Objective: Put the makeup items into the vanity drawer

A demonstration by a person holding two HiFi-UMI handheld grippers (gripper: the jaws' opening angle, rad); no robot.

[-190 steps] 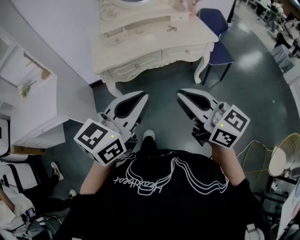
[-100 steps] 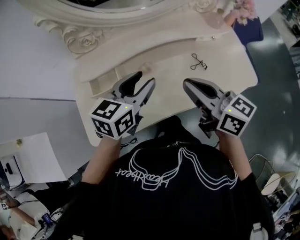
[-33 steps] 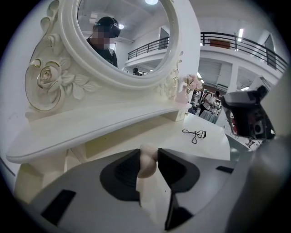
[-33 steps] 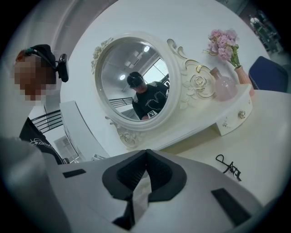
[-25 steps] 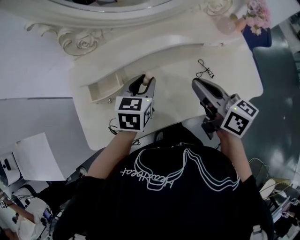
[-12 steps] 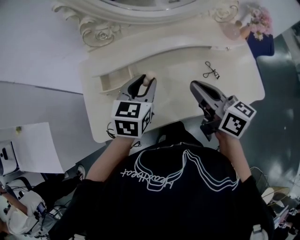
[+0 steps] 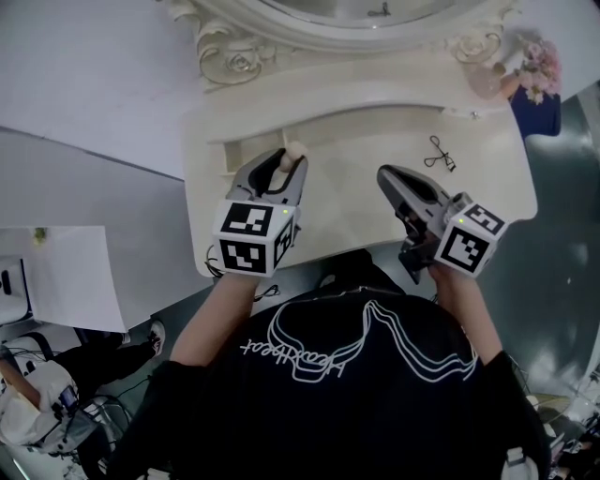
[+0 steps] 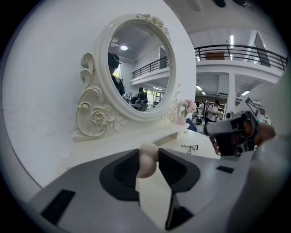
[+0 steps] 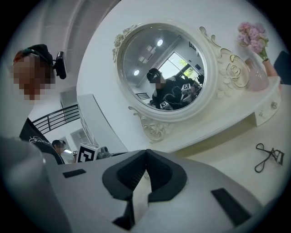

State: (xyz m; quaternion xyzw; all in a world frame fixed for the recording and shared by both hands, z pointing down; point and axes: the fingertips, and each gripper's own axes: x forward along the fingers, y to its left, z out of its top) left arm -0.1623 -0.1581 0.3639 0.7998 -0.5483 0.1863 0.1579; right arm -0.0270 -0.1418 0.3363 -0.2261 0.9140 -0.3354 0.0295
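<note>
I cannot see much of the little drawer (image 7: 240,155). In the head view my left tongs (image 7: 286,161) cover most of it, and only a bit of what looks like its open box peeps out on the left. The big round mirror (image 7: 361,14) is cut off at the top there. The people far back in the left gripper view are too small to make out.

My left tongs (image 8: 148,154) are part way open and squeezed on a soft beige makeup sponge (image 8: 146,164). The sponge (image 7: 296,149) sticks out a little past the tips, and both pads press on its sides. It is up off the table, just beside the drawer and the low shelf.

My right tongs (image 9: 146,152) are closed tip to tip with nothing in them. They (image 7: 386,174) hang over the middle of the table, well apart from the sponge.

A black eyelash curler (image 7: 439,153) lies flat on the table, past my right tongs and near the shelf. It (image 9: 268,157) is not touched by anything.

The vanity table (image 7: 352,211) is cream white with a curvy edge. The mirror (image 9: 163,68) has carved roses on its frame. A pink vase (image 9: 257,75) with pink flowers (image 9: 251,32) stands on the shelf at the right end. The floor (image 7: 558,244) is dark grey and shiny, the wall (image 7: 84,66) is white, and a blue chair (image 7: 549,111) shows behind the table.
</note>
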